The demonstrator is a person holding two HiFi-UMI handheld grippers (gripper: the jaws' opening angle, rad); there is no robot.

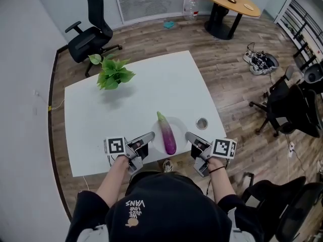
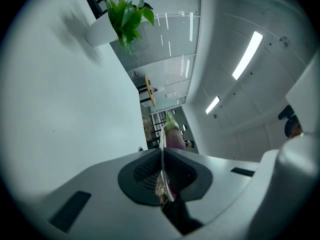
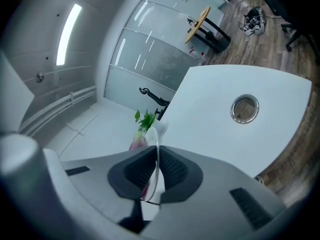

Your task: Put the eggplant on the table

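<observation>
A purple eggplant point(image 1: 168, 135) with a green stem lies on a white plate point(image 1: 179, 125) at the near edge of the white table point(image 1: 151, 89). My left gripper point(image 1: 150, 137) is shut on the plate's left rim, and my right gripper point(image 1: 189, 136) is shut on its right rim. In the left gripper view the thin plate rim point(image 2: 162, 151) runs edge-on between the pads of the left gripper point(image 2: 162, 173), with the eggplant point(image 2: 174, 135) beyond. In the right gripper view the plate rim point(image 3: 156, 156) is pinched by the right gripper point(image 3: 156, 173), and the eggplant point(image 3: 137, 142) shows behind it.
A potted green plant point(image 1: 112, 72) stands at the table's far left. A round metal cable grommet point(image 1: 202, 123) is set in the tabletop by the right gripper. A black office chair point(image 1: 91, 32) and a round wooden table point(image 1: 229, 1) stand farther off on the wood floor.
</observation>
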